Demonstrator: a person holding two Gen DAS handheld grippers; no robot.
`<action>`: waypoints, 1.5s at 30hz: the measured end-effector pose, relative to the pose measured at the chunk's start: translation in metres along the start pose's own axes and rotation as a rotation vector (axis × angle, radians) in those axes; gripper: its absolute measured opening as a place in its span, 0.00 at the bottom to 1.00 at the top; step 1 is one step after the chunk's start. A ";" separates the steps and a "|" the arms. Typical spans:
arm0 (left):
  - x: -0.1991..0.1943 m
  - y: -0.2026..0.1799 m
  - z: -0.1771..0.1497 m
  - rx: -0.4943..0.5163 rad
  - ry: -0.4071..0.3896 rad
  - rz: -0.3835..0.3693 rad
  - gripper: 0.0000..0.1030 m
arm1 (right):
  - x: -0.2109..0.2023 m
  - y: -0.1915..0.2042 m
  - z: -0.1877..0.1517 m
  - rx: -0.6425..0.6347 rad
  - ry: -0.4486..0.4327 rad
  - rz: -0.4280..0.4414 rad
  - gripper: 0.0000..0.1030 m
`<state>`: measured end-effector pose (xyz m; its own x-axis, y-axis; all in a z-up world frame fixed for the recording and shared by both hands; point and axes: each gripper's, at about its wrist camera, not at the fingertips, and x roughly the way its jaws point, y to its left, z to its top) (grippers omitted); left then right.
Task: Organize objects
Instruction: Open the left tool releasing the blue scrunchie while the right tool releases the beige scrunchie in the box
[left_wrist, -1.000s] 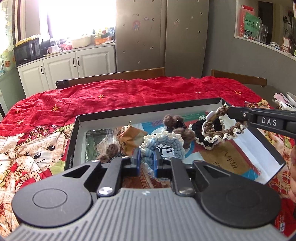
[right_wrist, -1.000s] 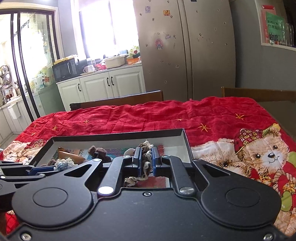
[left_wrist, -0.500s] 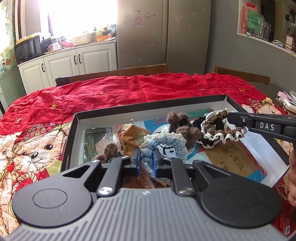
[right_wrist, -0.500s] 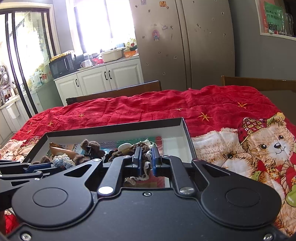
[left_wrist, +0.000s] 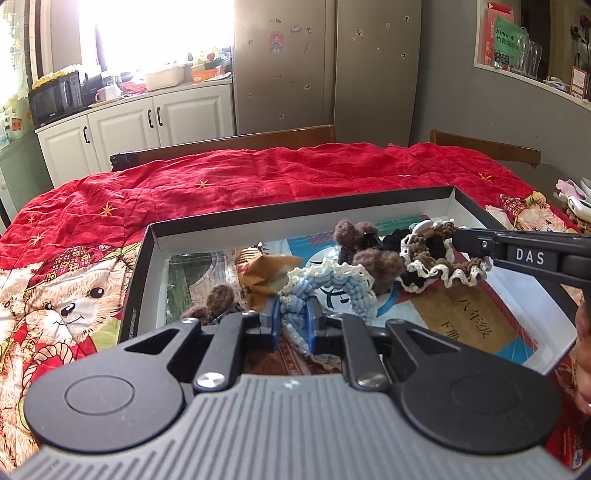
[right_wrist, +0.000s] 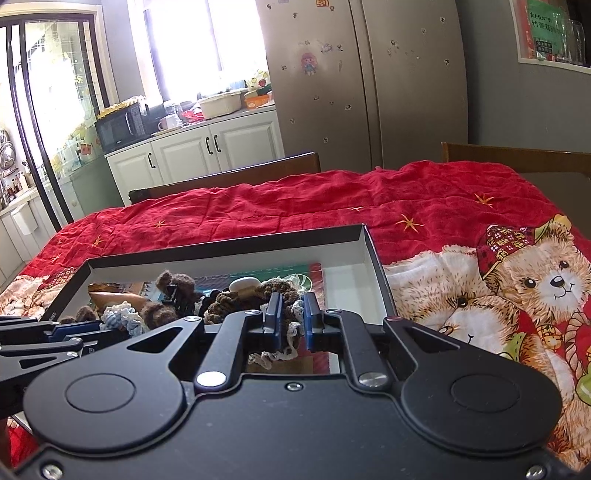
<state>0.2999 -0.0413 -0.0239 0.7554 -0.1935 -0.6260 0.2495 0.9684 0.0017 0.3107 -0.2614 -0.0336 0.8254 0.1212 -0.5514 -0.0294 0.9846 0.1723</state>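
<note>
Over the black-rimmed box (left_wrist: 476, 212), both scrunchies are sinking lower than 1 second ago: left gripper (left_wrist: 293, 319) clenching the blue one (left_wrist: 332, 284), right gripper (right_wrist: 291, 325) clenching the brown one (right_wrist: 284, 291), nearing release inside.

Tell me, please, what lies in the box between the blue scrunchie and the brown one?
In the left wrist view, a brown fuzzy hair clip sits between the blue scrunchie and the brown scrunchie.

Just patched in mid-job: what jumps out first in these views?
Two crocheted scrunchies held over the open black box: the left gripper is shut on a blue scrunchie, the right gripper on a brown scrunchie. Under it all lies a red bear-print quilt.
</note>
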 end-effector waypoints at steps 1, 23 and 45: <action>0.000 0.000 0.000 -0.001 -0.001 0.000 0.18 | 0.000 0.000 0.000 0.000 0.001 0.000 0.11; -0.004 -0.002 0.000 0.010 -0.020 0.012 0.42 | 0.001 0.001 -0.003 -0.003 0.008 -0.015 0.18; -0.036 -0.007 0.004 0.004 -0.081 0.011 0.64 | -0.031 0.017 0.001 -0.056 -0.031 0.003 0.33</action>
<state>0.2734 -0.0415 0.0018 0.8050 -0.1949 -0.5604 0.2427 0.9700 0.0113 0.2853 -0.2485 -0.0127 0.8424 0.1211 -0.5250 -0.0630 0.9899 0.1273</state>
